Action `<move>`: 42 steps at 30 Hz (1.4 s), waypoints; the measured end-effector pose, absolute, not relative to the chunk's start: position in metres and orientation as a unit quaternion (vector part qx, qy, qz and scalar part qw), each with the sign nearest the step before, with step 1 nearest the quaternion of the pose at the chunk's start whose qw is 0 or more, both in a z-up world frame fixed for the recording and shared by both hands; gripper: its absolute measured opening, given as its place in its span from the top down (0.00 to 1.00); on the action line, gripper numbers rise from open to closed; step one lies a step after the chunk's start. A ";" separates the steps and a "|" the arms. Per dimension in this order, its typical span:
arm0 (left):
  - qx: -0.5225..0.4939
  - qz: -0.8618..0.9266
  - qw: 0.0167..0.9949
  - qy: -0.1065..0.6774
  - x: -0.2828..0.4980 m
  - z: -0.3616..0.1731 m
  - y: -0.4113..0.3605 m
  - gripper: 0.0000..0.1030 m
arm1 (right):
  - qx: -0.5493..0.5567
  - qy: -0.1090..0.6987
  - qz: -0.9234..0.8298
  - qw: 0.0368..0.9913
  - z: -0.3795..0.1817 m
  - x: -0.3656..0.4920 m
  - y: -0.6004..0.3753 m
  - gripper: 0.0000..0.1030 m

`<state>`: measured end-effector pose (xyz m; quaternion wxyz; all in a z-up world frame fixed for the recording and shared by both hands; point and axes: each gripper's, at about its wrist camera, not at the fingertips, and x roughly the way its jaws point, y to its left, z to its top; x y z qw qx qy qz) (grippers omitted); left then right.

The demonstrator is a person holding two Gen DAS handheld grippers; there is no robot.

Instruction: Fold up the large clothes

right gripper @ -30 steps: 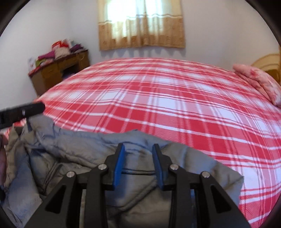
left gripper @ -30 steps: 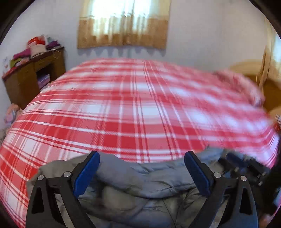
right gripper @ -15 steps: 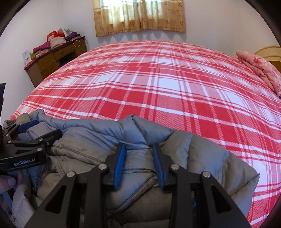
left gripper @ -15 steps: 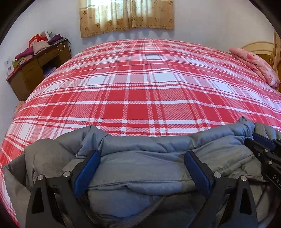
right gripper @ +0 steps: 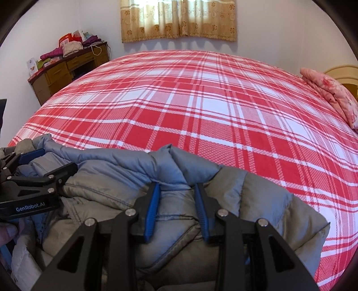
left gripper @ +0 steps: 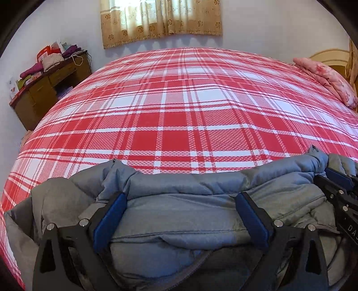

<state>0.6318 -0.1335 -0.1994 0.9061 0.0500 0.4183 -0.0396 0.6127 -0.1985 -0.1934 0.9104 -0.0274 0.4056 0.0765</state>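
Jacket [left gripper: 179,208]: grey-blue padded garment, bunched at the near edge of the bed [left gripper: 179,116]; also seen from the right wrist camera [right gripper: 125,176].
Jacket position: rests on the red-and-white checked cover; far part of the bed lies bare beyond it.
Left tool [left gripper: 180,207]: jaws stand wide, one pad on each side of a broad padded roll of the jacket; the roll lies between the fingers. Whether the pads press on it cannot be told.
Left tool, other view [right gripper: 44,163]: enters from the left edge of the right wrist camera, over the jacket's left end.
Right tool [right gripper: 176,199]: jaws narrow, blue pads closed on a raised ridge of jacket fabric near a seam; fabric fills the gap.
Right tool, other view [left gripper: 340,185]: at the right edge of the left wrist camera, at the jacket's right end.
Hand [right gripper: 7,231]: part of a finger shows under the left tool body.
Pillow [left gripper: 324,80]: pink, at the far right of the bed, well apart from the jacket.
Counter [left gripper: 44,89]: wooden, against the left wall, carrying stacked clothes.
Curtain [left gripper: 161,20]: tan, on the far wall.
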 end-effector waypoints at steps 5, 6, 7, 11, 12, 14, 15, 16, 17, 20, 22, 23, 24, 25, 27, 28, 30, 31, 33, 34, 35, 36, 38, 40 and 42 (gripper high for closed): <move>0.052 -0.039 0.906 0.418 0.632 -0.200 -0.134 0.03 | -0.028 0.405 0.077 0.911 -0.193 0.613 -0.199 0.65; 0.052 -0.039 0.906 0.418 0.632 -0.200 -0.134 0.03 | -0.027 0.405 0.077 0.911 -0.193 0.613 -0.199 0.65; 0.052 -0.039 0.906 0.418 0.632 -0.200 -0.133 0.03 | -0.027 0.405 0.077 0.911 -0.194 0.613 -0.199 0.65; 0.053 -0.038 0.906 0.418 0.632 -0.200 -0.134 0.03 | -0.027 0.406 0.077 0.910 -0.194 0.613 -0.199 0.65; 0.053 -0.038 0.906 0.418 0.632 -0.200 -0.134 0.03 | -0.027 0.406 0.077 0.910 -0.193 0.613 -0.198 0.65; 0.055 -0.037 0.906 0.418 0.631 -0.200 -0.135 0.03 | -0.030 0.406 0.076 0.910 -0.194 0.613 -0.197 0.65; 0.058 -0.035 0.906 0.417 0.631 -0.200 -0.136 0.03 | -0.034 0.408 0.074 0.909 -0.195 0.613 -0.196 0.65; 0.062 -0.033 0.906 0.417 0.631 -0.200 -0.137 0.02 | -0.038 0.409 0.073 0.909 -0.195 0.614 -0.195 0.65; 0.068 -0.029 0.905 0.419 0.632 -0.200 -0.139 0.01 | -0.043 0.411 0.072 0.908 -0.195 0.615 -0.194 0.65; 0.089 -0.033 0.888 0.449 0.637 -0.191 -0.141 0.01 | -0.077 0.421 0.067 0.901 -0.180 0.611 -0.194 0.55; 0.106 -0.026 0.895 0.433 0.622 -0.162 -0.138 0.01 | -0.067 0.400 0.073 0.911 -0.158 0.595 -0.205 0.43; 0.102 -0.032 0.905 0.412 0.610 -0.147 -0.134 0.01 | -0.053 0.386 0.082 0.917 -0.142 0.579 -0.216 0.38; 0.098 -0.037 0.914 0.393 0.596 -0.130 -0.129 0.01 | -0.045 0.382 0.085 0.919 -0.132 0.567 -0.225 0.27; 0.093 -0.040 0.919 0.380 0.579 -0.115 -0.122 0.01 | -0.031 0.381 0.092 0.920 -0.118 0.546 -0.240 0.23; 0.072 -0.067 0.925 0.367 0.539 -0.090 -0.103 0.01 | -0.012 0.384 0.105 0.917 -0.107 0.515 -0.259 0.23; 0.058 -0.076 0.931 0.353 0.511 -0.078 -0.089 0.01 | 0.001 0.389 0.114 0.914 -0.102 0.488 -0.274 0.23; 0.051 -0.086 0.937 0.335 0.469 -0.068 -0.069 0.01 | 0.012 0.393 0.124 0.911 -0.099 0.452 -0.293 0.21; 0.045 -0.095 0.940 0.324 0.439 -0.064 -0.055 0.01 | 0.015 0.396 0.126 0.910 -0.099 0.431 -0.303 0.17; 0.047 -0.091 0.944 0.313 0.399 -0.062 -0.041 0.01 | 0.018 0.403 0.130 0.906 -0.101 0.382 -0.326 0.15; 0.045 -0.092 0.944 0.312 0.377 -0.063 -0.032 0.01 | 0.019 0.407 0.129 0.904 -0.103 0.364 -0.334 0.15; 0.043 -0.094 0.945 0.310 0.354 -0.064 -0.021 0.01 | 0.021 0.410 0.128 0.903 -0.105 0.349 -0.341 0.15; 0.047 -0.092 0.947 0.305 0.332 -0.066 -0.012 0.01 | 0.023 0.414 0.125 0.901 -0.107 0.333 -0.347 0.15; 0.058 -0.082 0.947 0.304 0.294 -0.074 0.001 0.01 | 0.031 0.433 0.110 0.894 -0.114 0.298 -0.362 0.15; 0.066 -0.063 0.946 0.311 0.257 -0.087 0.017 0.01 | 0.039 0.450 0.101 0.886 -0.122 0.267 -0.371 0.15; 0.070 -0.050 0.945 0.317 0.233 -0.100 0.029 0.01 | 0.046 0.456 0.099 0.883 -0.132 0.237 -0.372 0.15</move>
